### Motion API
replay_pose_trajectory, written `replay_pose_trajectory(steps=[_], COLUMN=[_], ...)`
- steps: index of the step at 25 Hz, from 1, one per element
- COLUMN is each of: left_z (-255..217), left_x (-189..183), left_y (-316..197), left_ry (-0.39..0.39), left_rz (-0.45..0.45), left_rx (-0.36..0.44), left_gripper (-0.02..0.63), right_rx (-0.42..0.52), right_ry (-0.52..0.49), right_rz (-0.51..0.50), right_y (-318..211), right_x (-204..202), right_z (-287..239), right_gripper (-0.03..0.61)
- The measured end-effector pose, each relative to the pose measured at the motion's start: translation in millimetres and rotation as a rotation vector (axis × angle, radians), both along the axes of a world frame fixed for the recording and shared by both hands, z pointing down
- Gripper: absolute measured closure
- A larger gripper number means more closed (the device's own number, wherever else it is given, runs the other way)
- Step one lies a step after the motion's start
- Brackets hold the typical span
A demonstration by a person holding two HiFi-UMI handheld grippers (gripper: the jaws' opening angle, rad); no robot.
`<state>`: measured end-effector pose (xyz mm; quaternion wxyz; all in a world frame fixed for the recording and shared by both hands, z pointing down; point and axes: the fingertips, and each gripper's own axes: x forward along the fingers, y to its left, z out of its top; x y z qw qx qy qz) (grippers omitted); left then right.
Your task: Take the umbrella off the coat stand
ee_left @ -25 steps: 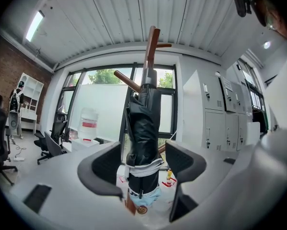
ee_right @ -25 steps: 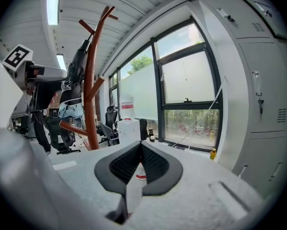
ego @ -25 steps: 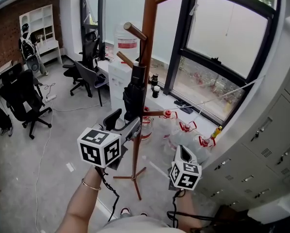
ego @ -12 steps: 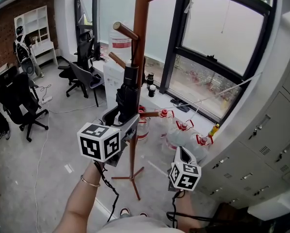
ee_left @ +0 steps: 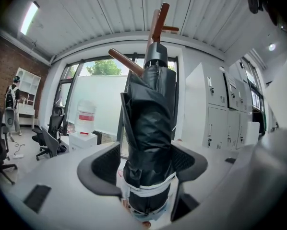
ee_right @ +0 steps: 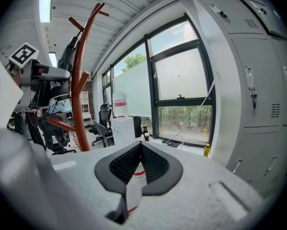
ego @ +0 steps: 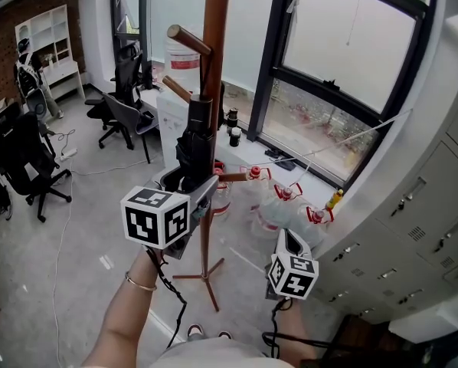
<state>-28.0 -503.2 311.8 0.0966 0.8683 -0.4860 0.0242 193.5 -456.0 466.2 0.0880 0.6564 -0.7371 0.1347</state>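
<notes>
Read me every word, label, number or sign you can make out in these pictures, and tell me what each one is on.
No text here is legible.
Red label on the clear water jug: too blurred to read.
Black-and-white squares on the two marker cubes: coded patterns only, no letters or numbers.

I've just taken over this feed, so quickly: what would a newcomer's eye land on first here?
First, the folded black umbrella, hanging upright against the wooden coat stand at the middle of the head view. The left gripper brackets its lower end; its jaws are wide apart and have just been opening, with the umbrella between them. The right gripper sits lower right, jaws together and empty.
</notes>
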Motion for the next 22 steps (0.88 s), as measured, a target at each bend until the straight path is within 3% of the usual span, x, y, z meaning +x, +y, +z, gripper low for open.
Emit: replay_pose_trajectory(steps=[8,11,22], left_z=[1,2,1], left_x=[2,2,-5], left_y=[-3,-3,-3], left_ry=[-0.032,-0.055,-0.093], left_rz=[0.014,-0.001,-0.044], left_rx=[-0.019,-0.015,-0.006], left_gripper=[0.316,0.357,0.37], right_rx=[-0.007,-0.007,-0.002], right_ry=[-0.001,-0.002,0.001], right_rz=[-0.009,-0.012,-0.023], right_y=[-7,-9,-12], right_x=[-5,-6,-8], right_z=[4,4,1], right_gripper=[0.574,0.574,0.574])
